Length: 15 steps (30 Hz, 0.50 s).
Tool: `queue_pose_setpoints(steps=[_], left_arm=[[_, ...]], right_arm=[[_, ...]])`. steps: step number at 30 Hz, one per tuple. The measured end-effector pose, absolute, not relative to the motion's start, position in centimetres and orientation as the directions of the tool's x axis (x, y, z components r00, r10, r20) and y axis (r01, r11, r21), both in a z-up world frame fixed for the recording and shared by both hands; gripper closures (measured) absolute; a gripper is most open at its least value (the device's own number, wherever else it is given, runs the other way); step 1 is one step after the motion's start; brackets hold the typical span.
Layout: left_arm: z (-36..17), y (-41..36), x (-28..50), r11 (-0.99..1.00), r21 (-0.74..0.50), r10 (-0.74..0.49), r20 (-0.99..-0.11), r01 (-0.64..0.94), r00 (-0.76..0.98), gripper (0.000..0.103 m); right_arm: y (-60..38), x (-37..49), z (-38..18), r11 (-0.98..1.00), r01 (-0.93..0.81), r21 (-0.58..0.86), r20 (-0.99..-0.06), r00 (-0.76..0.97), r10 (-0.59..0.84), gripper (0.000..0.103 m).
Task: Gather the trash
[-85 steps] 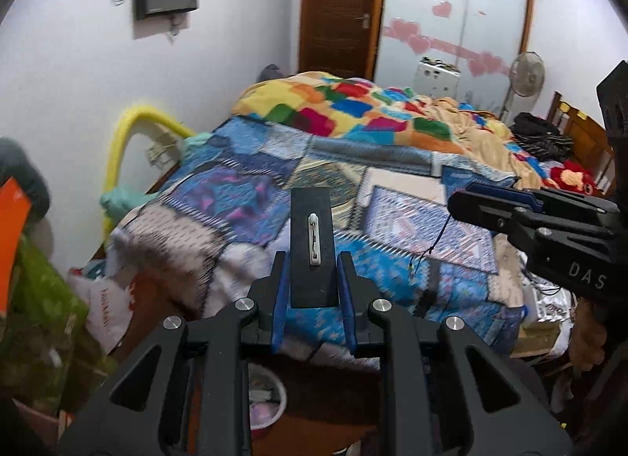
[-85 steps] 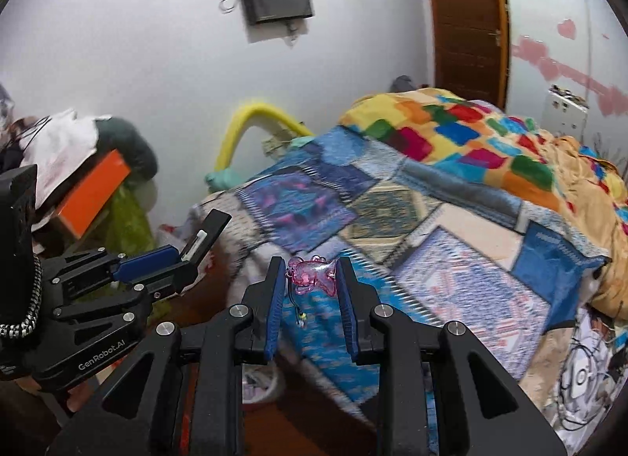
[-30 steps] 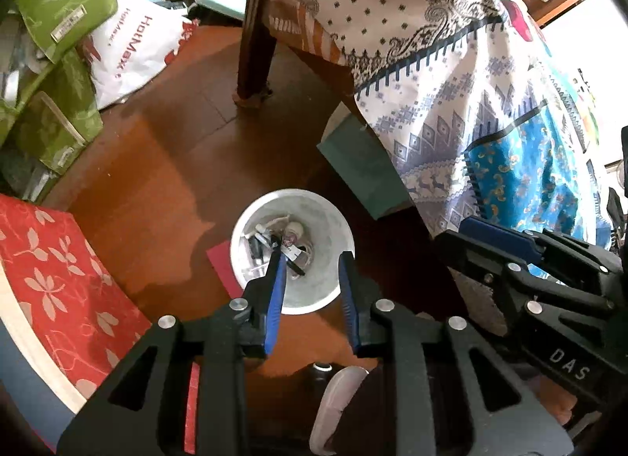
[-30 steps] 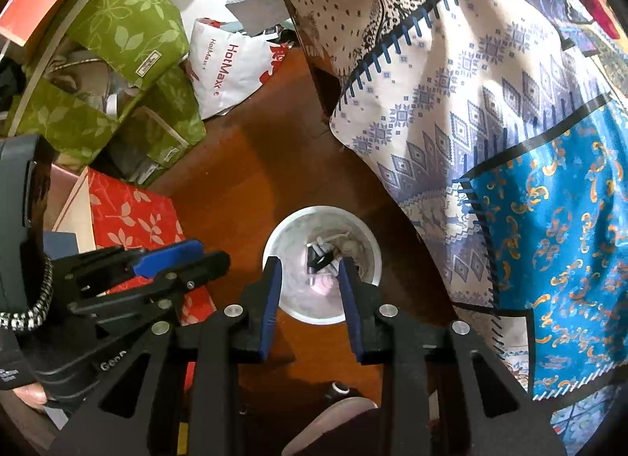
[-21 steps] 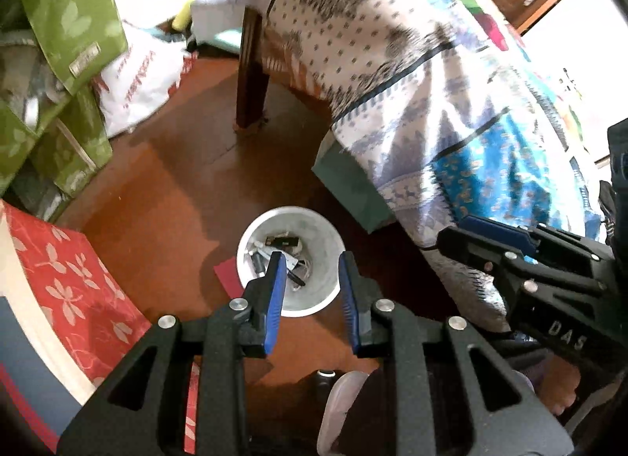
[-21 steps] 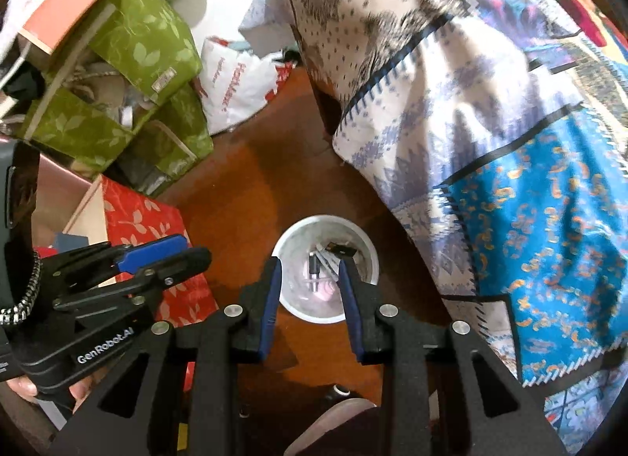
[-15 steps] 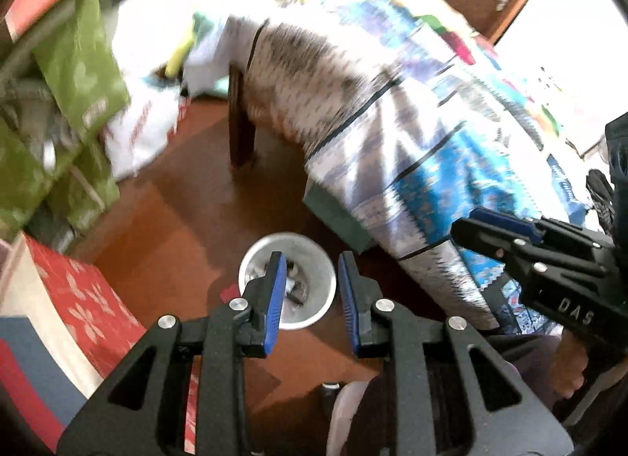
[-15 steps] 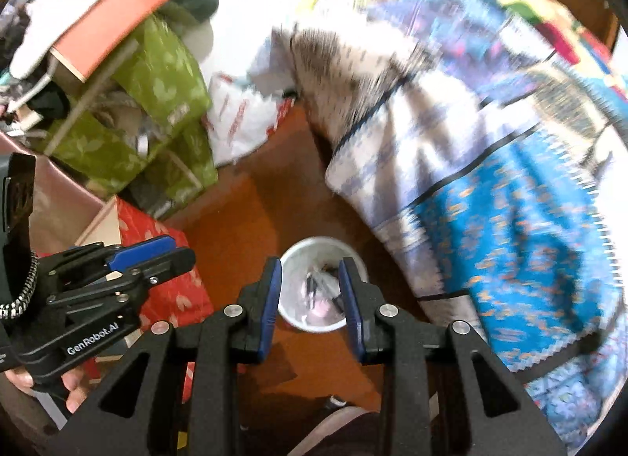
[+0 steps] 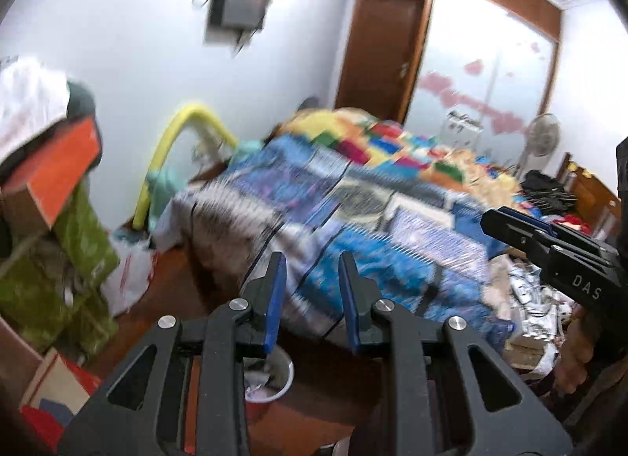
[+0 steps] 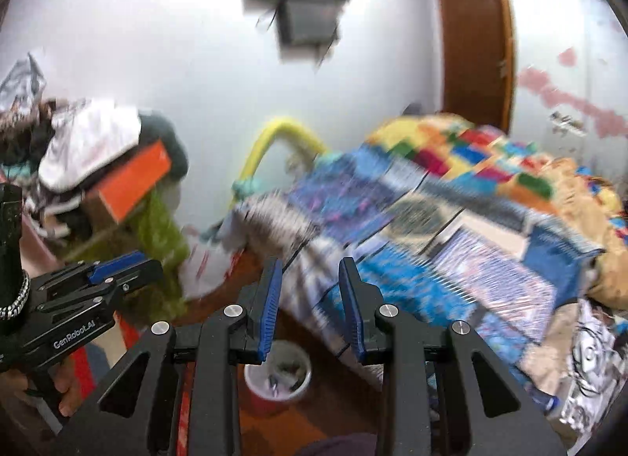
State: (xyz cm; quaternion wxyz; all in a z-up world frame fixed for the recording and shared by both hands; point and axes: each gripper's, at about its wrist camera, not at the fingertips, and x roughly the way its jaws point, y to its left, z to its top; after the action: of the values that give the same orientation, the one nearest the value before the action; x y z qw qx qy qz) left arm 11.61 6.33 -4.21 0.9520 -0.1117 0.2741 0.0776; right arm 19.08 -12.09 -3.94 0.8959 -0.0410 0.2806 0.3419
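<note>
"DAS" marks the right tool (image 9: 549, 244); "GenRobot.AI" the left tool (image 10: 117, 271).

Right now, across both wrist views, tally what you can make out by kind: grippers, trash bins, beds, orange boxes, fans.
Grippers: 2, left gripper and right gripper, both empty with jaws apart
Trash bins: 1, small trash bin on the floor
Beds: 1, bed under a patchwork quilt
Orange boxes: 1, orange box
Fans: 1, standing fan
Total: 6

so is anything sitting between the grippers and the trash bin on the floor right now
Nothing visible does. The left gripper and right gripper stand open and empty, aimed at the bed. The trash bin sits low on the floor, open-topped, partly hidden only by the grippers' own bodies.
</note>
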Motion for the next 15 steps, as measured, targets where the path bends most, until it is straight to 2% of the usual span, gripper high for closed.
queue_pose_setpoints(steps=[6, 8, 10, 12, 13, 14, 15], left_arm=[[-0.7, 2.4, 7.7, 0.983, -0.127, 0.065, -0.439, -0.133, 0.896, 0.077], [-0.2, 1.4, 6.3, 0.986, -0.110, 0.071, -0.414, -0.127, 0.908, 0.068], [0.3, 0.7, 4.8, 0.988, -0.099, 0.071, -0.391, -0.119, 0.918, 0.065], [0.6, 0.3, 3.5, 0.990, -0.087, 0.074, -0.378, -0.115, 0.923, 0.058], [0.7, 0.1, 2.8, 0.990, -0.081, 0.078, -0.370, -0.116, 0.926, 0.048], [0.8, 0.0, 2.2, 0.990, -0.077, 0.084, -0.361, -0.120, 0.929, 0.035], [0.9, -0.1, 1.8, 0.990, -0.077, 0.086, -0.353, -0.121, 0.932, 0.030]], right_arm=[[-15.9, 14.4, -0.8, 0.842, -0.526, 0.123, -0.404, 0.748, 0.526, 0.075], [-16.8, 13.1, -0.3, 0.860, -0.495, 0.123, -0.377, 0.779, 0.502, 0.075], [-17.7, 11.9, 0.0, 0.875, -0.468, 0.122, -0.357, 0.802, 0.479, 0.074], [-18.2, 10.8, 0.0, 0.882, -0.452, 0.134, -0.354, 0.810, 0.469, 0.061], [-18.5, 10.4, -0.1, 0.885, -0.444, 0.137, -0.353, 0.813, 0.463, 0.048], [-19.0, 9.7, -0.1, 0.891, -0.431, 0.141, -0.345, 0.823, 0.452, 0.039], [-19.3, 9.1, 0.0, 0.896, -0.420, 0.145, -0.336, 0.831, 0.444, 0.036]])
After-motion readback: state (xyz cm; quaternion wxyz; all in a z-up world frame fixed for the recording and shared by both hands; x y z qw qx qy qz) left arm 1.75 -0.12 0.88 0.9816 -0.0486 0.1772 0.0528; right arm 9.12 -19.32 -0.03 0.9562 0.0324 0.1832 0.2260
